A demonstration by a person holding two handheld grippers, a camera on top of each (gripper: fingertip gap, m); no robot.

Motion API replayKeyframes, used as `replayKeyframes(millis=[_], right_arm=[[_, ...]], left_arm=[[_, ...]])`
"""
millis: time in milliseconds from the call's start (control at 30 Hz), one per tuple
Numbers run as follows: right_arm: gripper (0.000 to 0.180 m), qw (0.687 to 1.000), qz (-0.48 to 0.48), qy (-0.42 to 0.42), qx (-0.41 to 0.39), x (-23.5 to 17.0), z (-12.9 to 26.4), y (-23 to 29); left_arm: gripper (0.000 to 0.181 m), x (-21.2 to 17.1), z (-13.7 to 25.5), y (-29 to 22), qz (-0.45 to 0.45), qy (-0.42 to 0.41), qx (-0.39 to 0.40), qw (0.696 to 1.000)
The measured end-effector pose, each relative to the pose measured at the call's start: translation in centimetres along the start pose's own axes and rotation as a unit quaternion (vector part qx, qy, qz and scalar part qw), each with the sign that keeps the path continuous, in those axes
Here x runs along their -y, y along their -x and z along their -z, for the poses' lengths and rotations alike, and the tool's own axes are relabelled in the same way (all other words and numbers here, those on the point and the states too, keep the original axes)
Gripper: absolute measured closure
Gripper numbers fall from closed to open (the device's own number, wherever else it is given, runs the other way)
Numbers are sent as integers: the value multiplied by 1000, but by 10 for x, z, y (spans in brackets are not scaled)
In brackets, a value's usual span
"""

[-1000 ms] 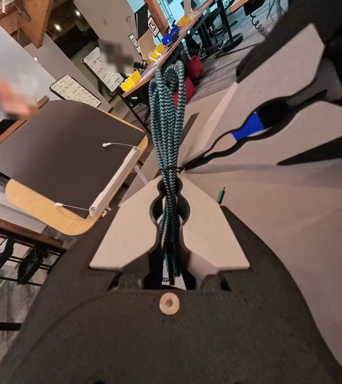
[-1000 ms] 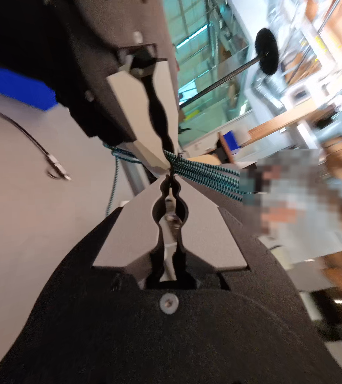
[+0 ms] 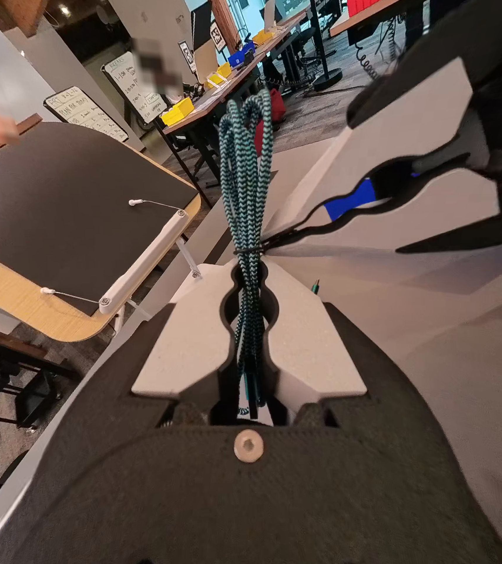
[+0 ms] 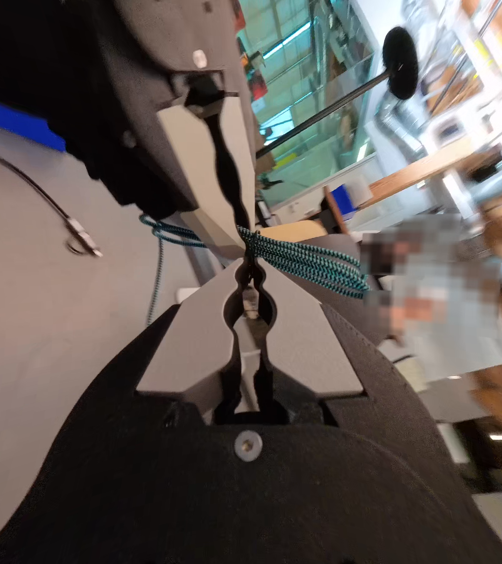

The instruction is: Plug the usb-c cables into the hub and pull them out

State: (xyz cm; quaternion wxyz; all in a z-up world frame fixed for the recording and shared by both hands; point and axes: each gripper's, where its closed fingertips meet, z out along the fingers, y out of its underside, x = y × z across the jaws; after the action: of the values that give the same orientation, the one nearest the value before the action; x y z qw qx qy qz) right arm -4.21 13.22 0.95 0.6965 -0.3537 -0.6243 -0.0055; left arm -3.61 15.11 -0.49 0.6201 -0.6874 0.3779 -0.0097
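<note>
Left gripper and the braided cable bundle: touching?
Touching. Left wrist view: left gripper jaws are shut on the braided cable bundle, pinching it just below its black tie.

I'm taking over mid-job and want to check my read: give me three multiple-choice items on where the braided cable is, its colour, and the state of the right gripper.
1. Where is the cable bundle?
A. Lying flat on the table
B. Between the left gripper's fingers
C. Plugged into a hub

2. What colour is its braid?
A. Red and white
B. Plain yellow
C. Teal and black

3. How is the right gripper?
A. Shut at the bundle's tie
B. Wide open, away from the bundle
C. Out of view

Answers:
1. B: the cable bundle runs up through the closed left gripper.
2. C: a teal and black zigzag shows in both views.
3. A: the right gripper has its tips together on the black tie around the bundle.
</note>
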Motion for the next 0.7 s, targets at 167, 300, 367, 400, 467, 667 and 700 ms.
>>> replayKeyframes(millis=[167,300,367,400,467,667,700], right_arm=[[180,893,-413,-79,158,11,2,3],[180,530,-750,-219,328,19,9,-7],[180,545,-742,-232,314,15,7,0],[176,583,-722,-225,298,13,7,2],[154,684,-661,-195,240,6,7,0],[152,979,-193,-44,43,-5,9,-2],[157,994,-102,-23,18,-4,8,-1]], left_arm=[[177,7,6,5,-27,-25,27,999],[177,13,6,7,-49,-25,45,997],[177,8,3,6,-41,-20,38,998],[177,5,3,5,-19,-20,27,999],[177,0,4,5,4,-22,18,1000],[177,-6,2,5,40,-15,-3,999],[177,-5,1,3,41,-12,-6,999]])
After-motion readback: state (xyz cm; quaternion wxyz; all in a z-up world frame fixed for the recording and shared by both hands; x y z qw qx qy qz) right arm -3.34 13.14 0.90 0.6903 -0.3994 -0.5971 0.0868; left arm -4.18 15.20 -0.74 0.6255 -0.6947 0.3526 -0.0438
